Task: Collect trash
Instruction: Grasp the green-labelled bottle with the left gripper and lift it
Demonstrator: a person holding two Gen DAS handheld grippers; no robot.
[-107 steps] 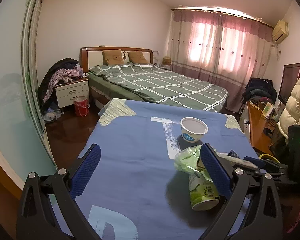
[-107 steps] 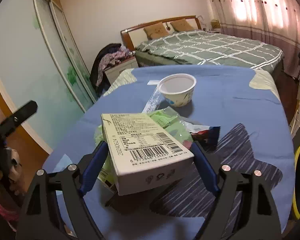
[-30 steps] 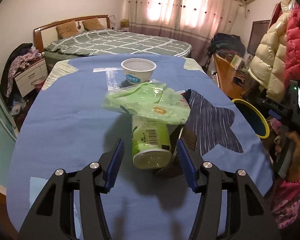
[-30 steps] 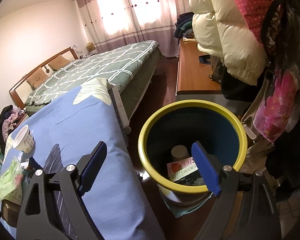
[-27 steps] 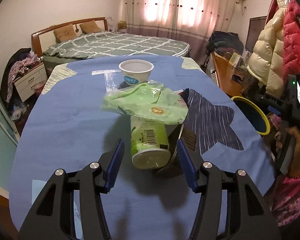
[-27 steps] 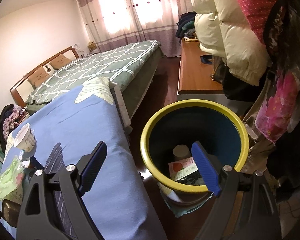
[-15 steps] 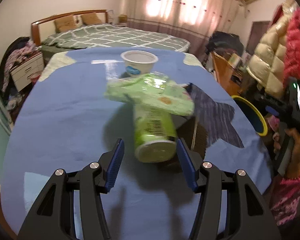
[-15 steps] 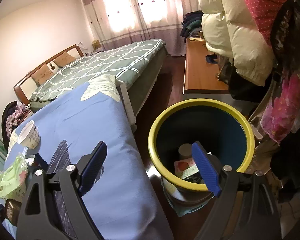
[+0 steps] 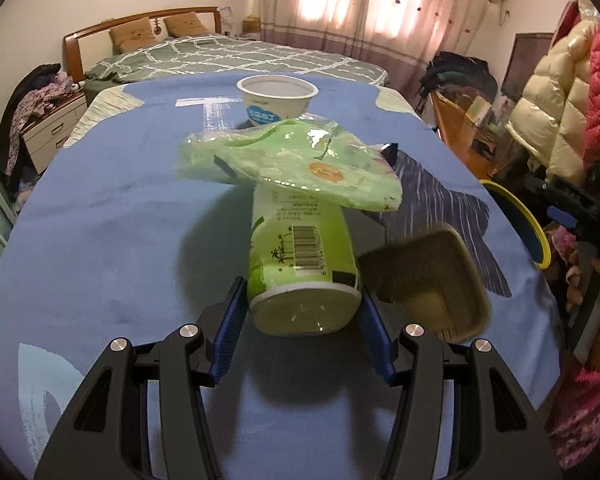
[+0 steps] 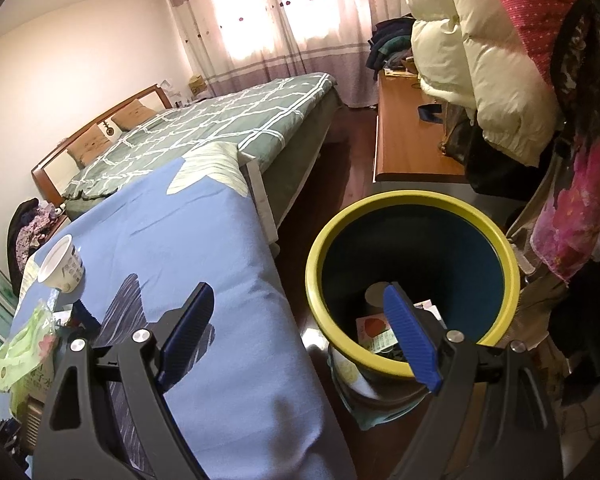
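The left gripper [image 9: 302, 314] clamps the green-and-white paper cup [image 9: 303, 265], while the right gripper [image 10: 300, 334] gapes wide and empty over the yellow-rimmed blue bin [image 10: 414, 204].

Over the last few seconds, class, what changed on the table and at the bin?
The right tongs let go of the white box; they now hang open by the bin. The left tongs swung over and closed on the green cup. The white cup and green wrapper stayed put.

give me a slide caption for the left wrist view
Left gripper fingers closed around a green cup lying under a green wrapper.
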